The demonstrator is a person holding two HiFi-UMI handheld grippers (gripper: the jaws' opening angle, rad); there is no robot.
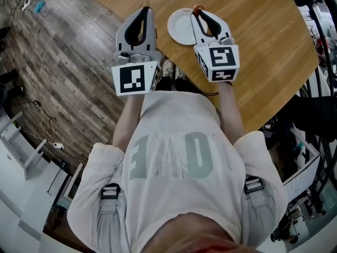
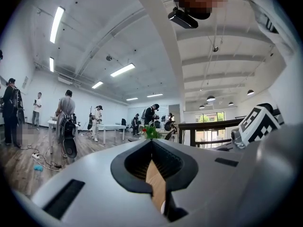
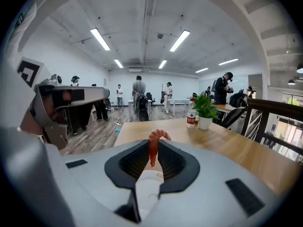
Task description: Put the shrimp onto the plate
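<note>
An orange-red shrimp hangs tail-down between the tips of my right gripper, which is shut on it. The gripper holds it over the right edge of a small white plate on the round wooden table. Through the jaws, the right gripper view shows the bare white plate below the shrimp. My left gripper sits left of the plate at the table's edge, its tips together with nothing in them.
A potted plant and a red-labelled bottle stand at the table's far end. Wooden floor with cables lies to the left. Several people stand by desks farther back in the room.
</note>
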